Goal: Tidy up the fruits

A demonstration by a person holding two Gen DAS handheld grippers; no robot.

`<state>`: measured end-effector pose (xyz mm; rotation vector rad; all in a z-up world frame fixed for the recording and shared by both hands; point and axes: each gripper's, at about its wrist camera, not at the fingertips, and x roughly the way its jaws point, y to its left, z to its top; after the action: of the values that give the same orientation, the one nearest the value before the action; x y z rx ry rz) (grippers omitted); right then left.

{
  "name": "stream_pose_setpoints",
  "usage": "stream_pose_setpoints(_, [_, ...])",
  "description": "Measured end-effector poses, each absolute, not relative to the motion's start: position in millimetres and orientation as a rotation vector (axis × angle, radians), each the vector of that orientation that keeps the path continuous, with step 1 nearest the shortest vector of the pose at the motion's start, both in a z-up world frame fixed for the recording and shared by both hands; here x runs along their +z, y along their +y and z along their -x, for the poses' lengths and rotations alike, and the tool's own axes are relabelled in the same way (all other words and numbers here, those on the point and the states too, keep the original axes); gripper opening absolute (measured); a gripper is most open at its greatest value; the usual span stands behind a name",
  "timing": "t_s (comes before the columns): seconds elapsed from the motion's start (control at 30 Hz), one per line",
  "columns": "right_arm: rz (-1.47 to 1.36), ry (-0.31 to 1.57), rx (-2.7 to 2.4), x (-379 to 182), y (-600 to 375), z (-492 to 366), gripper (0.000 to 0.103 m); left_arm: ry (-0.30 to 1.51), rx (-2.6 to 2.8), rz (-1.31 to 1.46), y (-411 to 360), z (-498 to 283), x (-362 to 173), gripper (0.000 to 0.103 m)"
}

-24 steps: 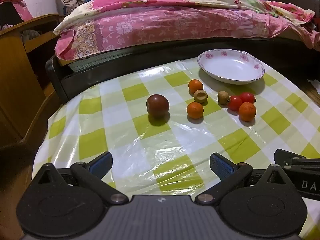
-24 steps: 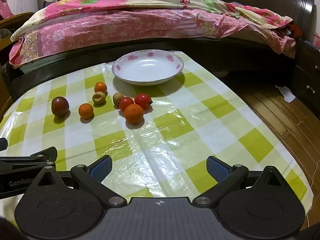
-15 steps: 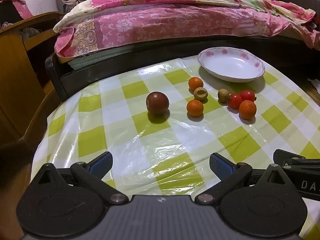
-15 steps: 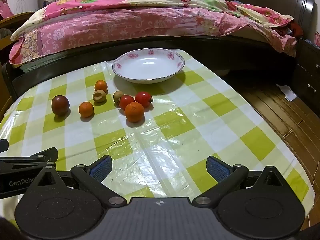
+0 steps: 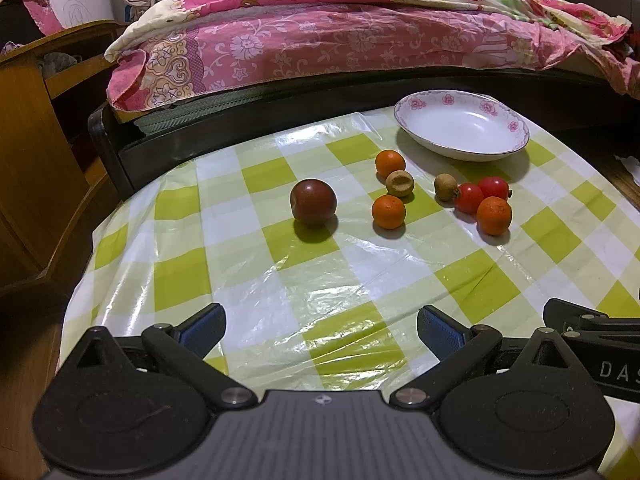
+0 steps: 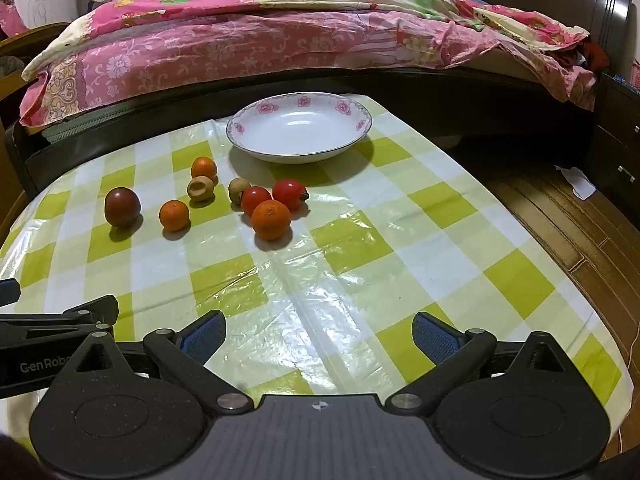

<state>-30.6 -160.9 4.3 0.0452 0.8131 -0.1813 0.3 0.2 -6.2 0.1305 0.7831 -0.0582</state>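
Note:
Several fruits lie loose on the green-checked table (image 5: 280, 280): a dark red apple (image 5: 313, 201) (image 6: 122, 206), three oranges (image 5: 388, 211) (image 6: 271, 219), two red tomatoes (image 5: 468, 198) (image 6: 289, 194) and two small brown fruits (image 5: 399, 183) (image 6: 200, 188). An empty white floral bowl (image 5: 462, 130) (image 6: 299, 127) sits at the far side. My left gripper (image 5: 318, 328) is open and empty above the near table edge. My right gripper (image 6: 318, 332) is open and empty too, beside it.
A bed with a pink quilt (image 6: 280, 40) runs along the far side of the table. A wooden cabinet (image 5: 36, 160) stands on the left. Wooden floor (image 6: 580, 240) and a dark nightstand (image 6: 616, 140) lie to the right.
Both grippers have drifted slightly forward and up; the fruits and bowl sit a bit lower in view. Nothing on the table moved.

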Motion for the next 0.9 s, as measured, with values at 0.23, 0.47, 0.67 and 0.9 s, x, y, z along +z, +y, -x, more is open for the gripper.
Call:
stream_pose_setpoints(0.23, [-0.049,0.818,-0.18,3.6,-162.0,30.3,0.096,0.782,-0.058,-0.133,0.8,0.1,-6.6,0.103])
stream_pose_setpoints(0.47, [-0.052,0.819,-0.179,3.0,-161.4,30.8,0.095,0.78,-0.058,-0.135,1.1,0.5,-6.9,0.103])
stream_pose_setpoints(0.67, [-0.051,0.819,-0.178,2.9,-161.2,30.8,0.095,0.781,-0.059,-0.136,1.6,0.7,-6.8,0.103])
stream_pose_setpoints(0.9, [-0.053,0.82,-0.177,2.4,-160.6,31.0,0.095,0.784,-0.06,-0.138,0.8,1.4,-6.9,0.103])
